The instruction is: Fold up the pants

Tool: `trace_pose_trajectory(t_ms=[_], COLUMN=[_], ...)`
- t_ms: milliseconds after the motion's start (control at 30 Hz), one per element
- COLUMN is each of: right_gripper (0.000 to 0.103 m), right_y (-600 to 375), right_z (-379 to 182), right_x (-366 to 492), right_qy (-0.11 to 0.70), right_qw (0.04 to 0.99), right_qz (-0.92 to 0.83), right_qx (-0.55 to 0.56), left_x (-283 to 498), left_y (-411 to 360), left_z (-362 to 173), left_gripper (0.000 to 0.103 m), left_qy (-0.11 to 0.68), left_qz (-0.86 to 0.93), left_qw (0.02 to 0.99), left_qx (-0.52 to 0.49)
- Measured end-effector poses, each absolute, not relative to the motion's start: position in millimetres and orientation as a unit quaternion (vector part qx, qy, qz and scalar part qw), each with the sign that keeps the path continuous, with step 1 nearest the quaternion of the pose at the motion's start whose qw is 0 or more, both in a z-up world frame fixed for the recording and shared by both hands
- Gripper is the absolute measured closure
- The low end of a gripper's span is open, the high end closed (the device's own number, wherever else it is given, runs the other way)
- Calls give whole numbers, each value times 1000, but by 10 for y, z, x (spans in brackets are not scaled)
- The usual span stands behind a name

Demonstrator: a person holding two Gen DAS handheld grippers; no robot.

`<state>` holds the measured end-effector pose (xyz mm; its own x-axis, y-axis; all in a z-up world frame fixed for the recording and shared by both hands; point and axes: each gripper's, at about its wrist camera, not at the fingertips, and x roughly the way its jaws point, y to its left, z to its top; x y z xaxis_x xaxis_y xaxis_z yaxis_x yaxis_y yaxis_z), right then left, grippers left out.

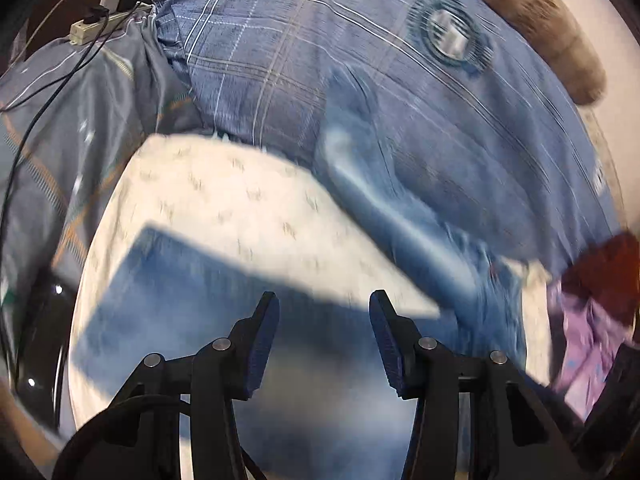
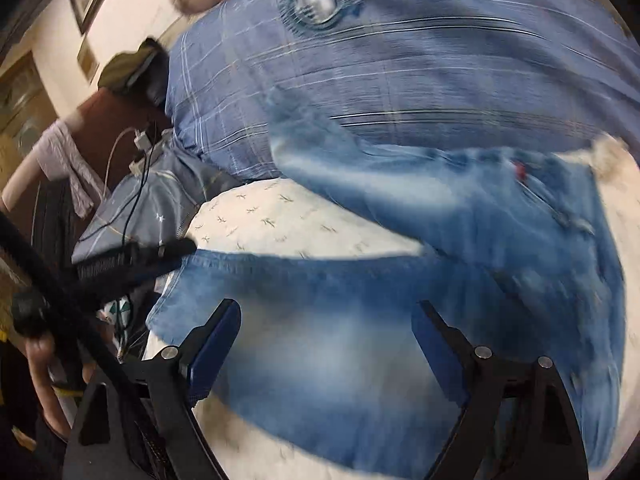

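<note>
Faded blue jeans (image 2: 360,320) lie spread on a white patterned sheet (image 2: 280,208), all of it blurred. One leg (image 1: 200,300) runs flat under both grippers. The other leg (image 1: 380,200) angles up onto the blue plaid quilt. The waist, with a small red tag (image 2: 520,170), is at the right in the right wrist view. My left gripper (image 1: 324,304) hangs open above the near leg with nothing between its fingers. My right gripper (image 2: 328,312) is open wide over the same leg, also empty. The left gripper (image 2: 176,250) shows at the left edge of the right wrist view.
A blue plaid quilt (image 1: 280,40) covers the far side of the bed, with a brown furry cushion (image 1: 540,20) behind it. A power strip with cables (image 1: 104,20) lies at far left. Purple and red clothes (image 1: 580,340) lie at right. A person's hand (image 2: 40,364) holds the left gripper.
</note>
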<state>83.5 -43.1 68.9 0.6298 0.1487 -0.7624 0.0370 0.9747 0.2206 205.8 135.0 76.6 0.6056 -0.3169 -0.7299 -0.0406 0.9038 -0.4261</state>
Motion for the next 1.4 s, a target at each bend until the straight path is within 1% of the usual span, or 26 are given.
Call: trace_pose_trajectory(t_ms=[133,233,433,467,500,533,567,633,667,800,867,900,933,967,1000,1033,1067,1100,1200,1233,1300,1333,1367,1400], right_gripper=[16,16,18,22,32,64,87,91,97,98,98,98,95,87,76,37,10,11,19,24,31,52,91,96], right_y=[-146,59,417,461,470,468,458,423,430,465,469,455,464,475,497,553,595,588,573,565,557,551,546,507], right_z=[541,310,-12,-102,-183,-259,-292,-159,-14,634,919,991,975,900,797,686,549,410,46,-75,-299,-397,-471,-462], right_x=[1434,1952,2909,3045,3123,3187,3208,3103,2994,2574,2396,2328,2338,2360,2387,2463,2543,2603,2840,2937,3131,3179,3222,3222], right_qy=[447,468,466,468,472,480,489,473,454,383,358,358,370,386,396,405,416,421,450,460,474,478,484,487], right_qw=[890,880,885,883,880,874,869,880,891,920,924,921,915,908,908,907,904,903,891,887,879,874,869,867], right_qz=[54,59,10,-4,-18,-30,-38,-19,-7,86,129,142,148,148,131,114,97,86,52,36,11,-5,-20,-26], right_qx=[73,61,-3,-27,-45,-59,-65,-33,-26,19,41,59,65,64,48,33,19,8,-17,-24,-60,-81,-99,-100], left_x=[2422,2535,2632,2633,2620,2620,2616,2659,2694,2658,2627,2624,2620,2613,2598,2587,2580,2571,2608,2645,2694,2727,2747,2764], left_y=[1595,1784,1998,1997,1987,1995,2006,2088,2133,2237,2317,2348,2384,2418,2433,2461,2468,2470,2483,2483,2464,2417,2394,2374], left_z=[579,353,440,416,395,382,382,383,382,353,335,315,296,281,277,275,275,284,266,244,211,204,206,195], left_gripper=[56,57,55,55,55,55,55,55,55,55,52,52,52,52,52,52,51,51,48,48,48,48,48,48], left_qy=[430,452,425,429,434,437,437,434,432,430,425,425,426,426,428,428,428,428,432,437,443,445,447,448], left_qz=[-67,-18,22,17,14,14,12,4,1,-29,-33,-30,-19,-9,-4,0,2,7,24,25,19,18,15,12], left_qw=[865,858,874,871,868,865,864,861,860,846,840,838,836,834,833,832,833,835,837,835,830,830,832,832], left_qx=[-249,-244,-233,-238,-243,-245,-249,-265,-273,-315,-335,-341,-346,-349,-351,-352,-350,-345,-334,-334,-338,-334,-329,-328])
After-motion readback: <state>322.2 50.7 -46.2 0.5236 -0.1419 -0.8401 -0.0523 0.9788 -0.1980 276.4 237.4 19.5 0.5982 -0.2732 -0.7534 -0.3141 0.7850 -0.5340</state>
